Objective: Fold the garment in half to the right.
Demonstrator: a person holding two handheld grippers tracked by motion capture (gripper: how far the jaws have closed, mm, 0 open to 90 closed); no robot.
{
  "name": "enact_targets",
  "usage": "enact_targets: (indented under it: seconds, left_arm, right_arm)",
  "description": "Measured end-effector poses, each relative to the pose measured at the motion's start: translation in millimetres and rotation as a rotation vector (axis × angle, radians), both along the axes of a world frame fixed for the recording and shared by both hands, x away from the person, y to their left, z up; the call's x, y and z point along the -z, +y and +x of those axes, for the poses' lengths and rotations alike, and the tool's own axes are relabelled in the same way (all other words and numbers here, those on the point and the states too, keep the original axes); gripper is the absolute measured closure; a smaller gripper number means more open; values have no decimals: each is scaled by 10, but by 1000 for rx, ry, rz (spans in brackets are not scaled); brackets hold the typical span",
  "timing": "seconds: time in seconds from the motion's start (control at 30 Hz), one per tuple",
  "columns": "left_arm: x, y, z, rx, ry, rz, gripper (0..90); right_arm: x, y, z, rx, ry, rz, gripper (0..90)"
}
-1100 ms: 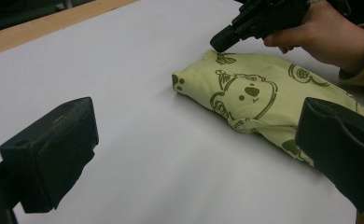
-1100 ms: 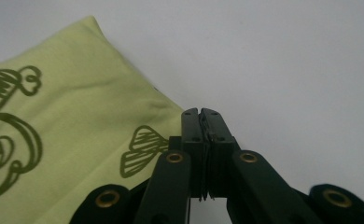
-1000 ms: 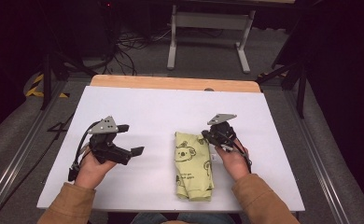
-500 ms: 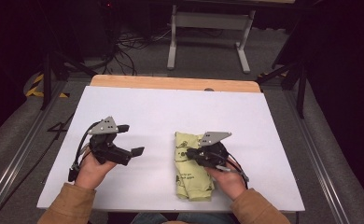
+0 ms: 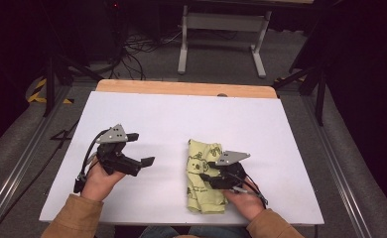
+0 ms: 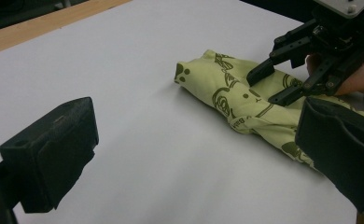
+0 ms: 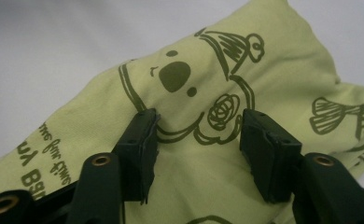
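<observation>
R gripper (image 7: 196,135) jaws have just been opening; now part-spread, tips down on the cloth (image 7: 245,65), a band of fabric w/ the bear print between them, pads not pinching yet. L gripper (image 6: 189,158) jaws wide apart, nothing between, hovering over bare table (image 5: 147,114) well left of the cloth.

Risks, as I judge: closing here could grab only the top layer, so the fold peels open on lift; pads could also slide on soft fabric & drag the whole bundle.

Cloth: soft yellow-green knit, dark-olive cartoon print & lettering, folded to a long puffy strip near the front edge, R of centre. Table: smooth, matte white, wood strip at far edge.
</observation>
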State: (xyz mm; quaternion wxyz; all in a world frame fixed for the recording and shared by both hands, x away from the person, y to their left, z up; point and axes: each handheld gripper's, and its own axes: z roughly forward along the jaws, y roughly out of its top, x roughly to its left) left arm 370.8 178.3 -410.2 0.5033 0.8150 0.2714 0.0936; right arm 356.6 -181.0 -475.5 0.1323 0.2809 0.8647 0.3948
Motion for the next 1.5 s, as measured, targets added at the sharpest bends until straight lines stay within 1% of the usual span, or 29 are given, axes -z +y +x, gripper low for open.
enact_targets:
  seconds: [0.1,0.17,0.23,0.37,0.43,0.53,0.6,0.73,0.77,0.8,0.87,0.93,1.03,1.1,1.17,1.2,1.27,1.33,1.4,1.47,1.5]
  left_arm:
    - [0,7,-3,-2,-1,-1,3]
    - [-5,13,-10,-3,-4,-4,3]
    - [-8,20,-13,-2,-7,-5,3]
    - [-7,25,-22,-9,-7,-10,3]
    - [-4,29,-32,-10,-9,-10,3]
    - [8,49,-74,-17,-15,-21,3]
    - [10,71,-93,-23,-26,-28,3]
    - [17,111,-130,-25,-30,-68,10]
    - [17,119,-146,-25,-39,-68,15]
    - [19,127,-158,-29,-57,-65,18]
    - [31,139,-180,-32,-70,-73,19]
    - [44,158,-202,-36,-81,-82,19]
    - [68,201,-237,-42,-103,-100,19]
    - [95,241,-264,-49,-135,-124,21]
    - [115,276,-290,-50,-146,-134,31]
    - [129,293,-301,-53,-150,-139,31]
    - [153,326,-316,-53,-154,-137,30]
    - [186,363,-337,-63,-161,-131,26]
    - [211,399,-350,-71,-178,-124,17]
    - [246,433,-370,-74,-184,-136,10]
    - [255,443,-378,-73,-189,-139,6]
  right_arm:
    - [13,-29,24,21,32,18,433]
    - [0,-31,19,21,26,11,413]
    - [-20,-38,8,28,11,2,375]
    - [-79,-78,5,30,21,22,328]
    - [-126,-101,-6,27,11,33,312]
    - [-218,-137,-26,22,-23,53,267]
    - [-302,-177,-33,18,-56,74,243]
    - [-437,-254,-31,11,-104,108,199]
    - [-472,-278,-33,9,-114,113,201]
    - [-511,-316,-36,5,-125,126,208]
    - [-565,-380,-38,0,-143,144,199]
    - [-609,-438,-42,-10,-158,151,177]
    - [-657,-515,-63,-27,-183,155,138]
    - [-684,-561,-83,-32,-194,154,106]
    - [-704,-604,-96,-44,-201,144,89]
    - [-716,-625,-103,-40,-203,141,79]
    - [-734,-659,-114,-42,-211,146,59]
    - [-751,-702,-128,-47,-228,160,40]
    - [-761,-738,-136,-55,-240,172,11]
    - [-764,-777,-139,-73,-250,184,7]
    - [-760,-795,-143,-74,-249,184,7]
